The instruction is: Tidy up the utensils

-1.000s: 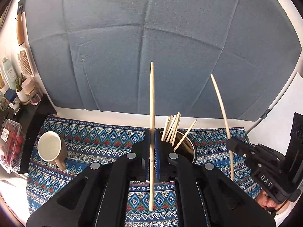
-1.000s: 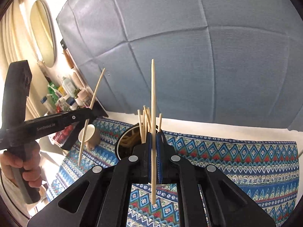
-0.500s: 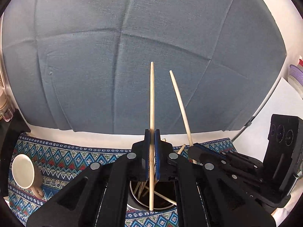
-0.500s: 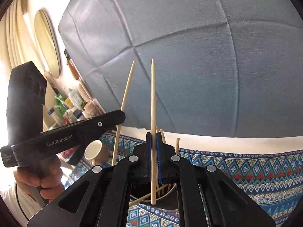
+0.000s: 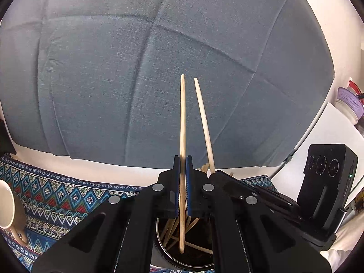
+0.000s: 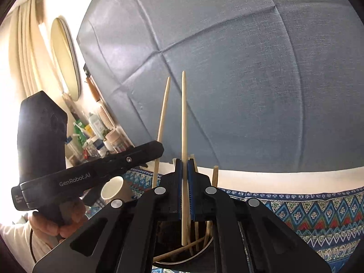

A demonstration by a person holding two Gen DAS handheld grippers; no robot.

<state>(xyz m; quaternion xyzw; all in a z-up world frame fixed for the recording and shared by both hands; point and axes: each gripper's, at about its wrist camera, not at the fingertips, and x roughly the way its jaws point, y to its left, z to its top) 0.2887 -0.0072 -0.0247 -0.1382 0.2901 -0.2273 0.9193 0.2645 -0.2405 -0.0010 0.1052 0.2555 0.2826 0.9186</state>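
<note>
Far left in the left wrist view: white mug (image 5: 6, 207) now pushed to the frame edge on the patterned cloth (image 5: 56, 195), where a second ago it lay well inside the picture. Means a swing toward the centre.

Centre: left gripper (image 5: 182, 170) pressed together on a wooden chopstick (image 5: 182, 122), held upright, lower tip now hanging inside the mouth of the metal holder (image 5: 163, 248). A second ago the holder stood farther off, beyond the fingers; now directly beneath them, loose sticks visible within. Just right of it: second chopstick (image 5: 202, 118), a second ago well apart, now close alongside and nearly parallel.

Right: right gripper (image 6: 184, 173), also pinching its chopstick (image 6: 183, 118), lower end now over the holder's rim (image 6: 204, 248); left gripper's body (image 6: 91, 173) and the hand (image 6: 54, 225) carrying it crowd in just beside.

Judgement: both sticks brought down together to the holder, insertion begun but neither released. Next likely need: spreading the jaws to let each drop among the others; risk of a stick catching on the crossed ones inside.
</note>
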